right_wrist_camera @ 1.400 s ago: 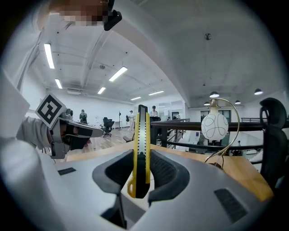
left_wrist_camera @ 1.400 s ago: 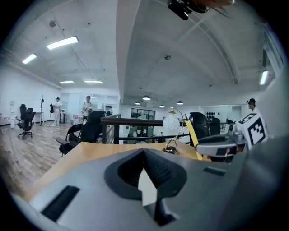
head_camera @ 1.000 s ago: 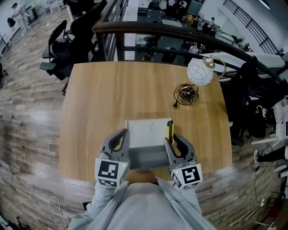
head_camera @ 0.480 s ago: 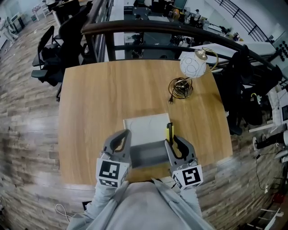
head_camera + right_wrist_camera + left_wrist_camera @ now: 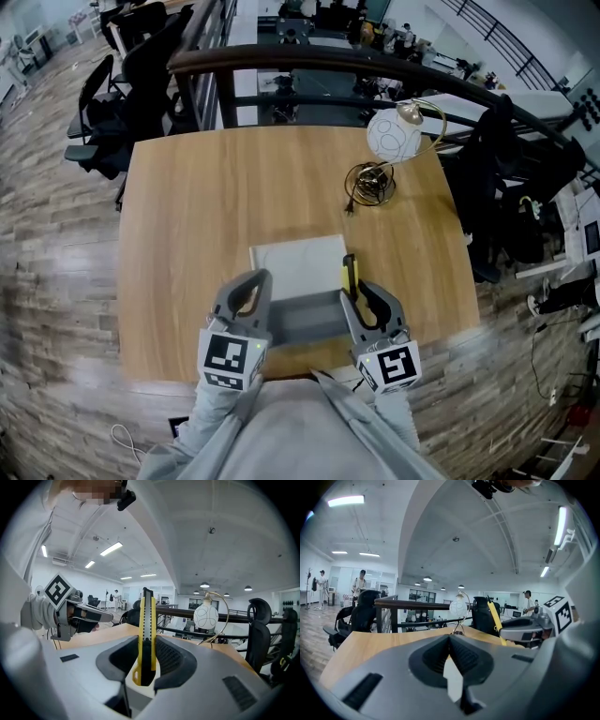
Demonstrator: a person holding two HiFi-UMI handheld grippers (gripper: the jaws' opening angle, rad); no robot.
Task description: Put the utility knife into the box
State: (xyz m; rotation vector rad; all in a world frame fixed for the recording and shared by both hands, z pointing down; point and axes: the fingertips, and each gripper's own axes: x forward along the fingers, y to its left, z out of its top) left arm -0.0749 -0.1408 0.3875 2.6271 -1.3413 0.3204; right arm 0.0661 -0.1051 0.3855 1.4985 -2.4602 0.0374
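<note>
The yellow utility knife [image 5: 146,630] stands upright between the jaws of my right gripper [image 5: 145,641], which is shut on it. In the head view the knife [image 5: 349,275] points away from me at the right edge of the white box [image 5: 292,265], and the right gripper [image 5: 361,298] sits at the box's near right corner. A grey part of the box [image 5: 307,323] lies between the two grippers. My left gripper [image 5: 247,292] is at the box's near left corner. Its jaws [image 5: 450,639] are shut, tips touching, with nothing between them.
A round white lamp [image 5: 393,135] on a curved brass stand is at the table's far right, with a coiled cord [image 5: 369,184] beside it. The wooden table [image 5: 206,216] ends close to my body. A dark railing [image 5: 309,61] and office chairs lie beyond its far edge.
The head view has shifted a little. Both grippers and the knife keep their places at the box's near edge.
</note>
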